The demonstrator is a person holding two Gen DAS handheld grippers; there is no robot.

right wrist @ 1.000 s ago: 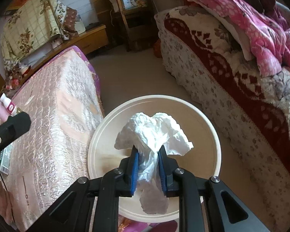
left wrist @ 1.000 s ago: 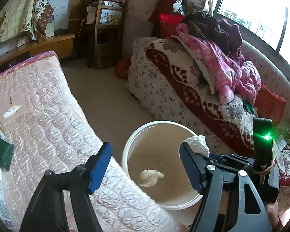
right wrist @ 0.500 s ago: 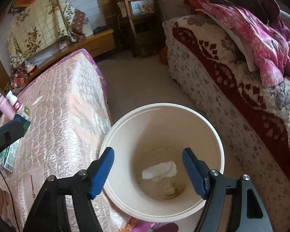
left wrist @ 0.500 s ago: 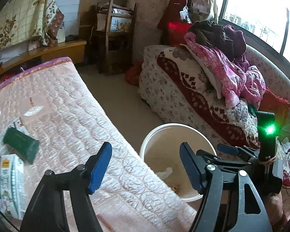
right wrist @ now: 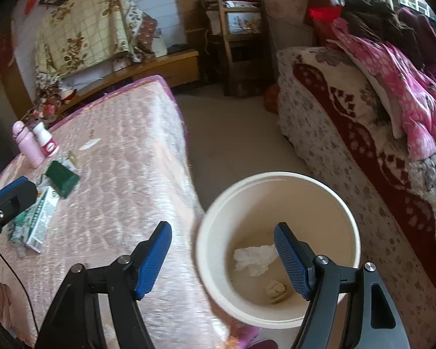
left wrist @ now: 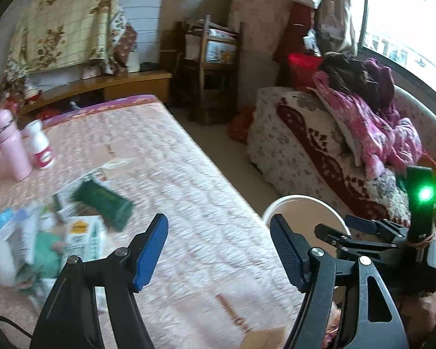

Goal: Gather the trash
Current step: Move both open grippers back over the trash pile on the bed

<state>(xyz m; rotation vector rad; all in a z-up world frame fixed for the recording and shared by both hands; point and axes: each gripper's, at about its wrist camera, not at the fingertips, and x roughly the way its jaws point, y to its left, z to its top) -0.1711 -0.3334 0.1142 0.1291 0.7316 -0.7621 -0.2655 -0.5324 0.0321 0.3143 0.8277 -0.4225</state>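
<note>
A cream bucket [right wrist: 346,221] stands on the floor between the pink mattress and the sofa. A white crumpled tissue [right wrist: 254,257] and a beige wad [right wrist: 276,290] lie at its bottom. My right gripper [right wrist: 222,257] is open and empty, above the bucket's left rim. My left gripper [left wrist: 219,251] is open and empty over the mattress [left wrist: 189,192]; the bucket rim [left wrist: 299,199] shows to its right. Trash lies on the mattress at left: a dark green packet [left wrist: 104,200], a white and green carton [left wrist: 84,241] and wrappers [left wrist: 11,232].
A pink bottle [left wrist: 13,145] and a white bottle [left wrist: 40,145] stand at the mattress's far left. A sofa [right wrist: 348,122] with a pink blanket [right wrist: 392,81] runs along the right. A wooden shelf [right wrist: 238,29] stands at the back.
My right gripper opened and dropped the white tissue into the bucket, then shifted left. My left gripper swung left from the bucket toward the trash on the mattress.
</note>
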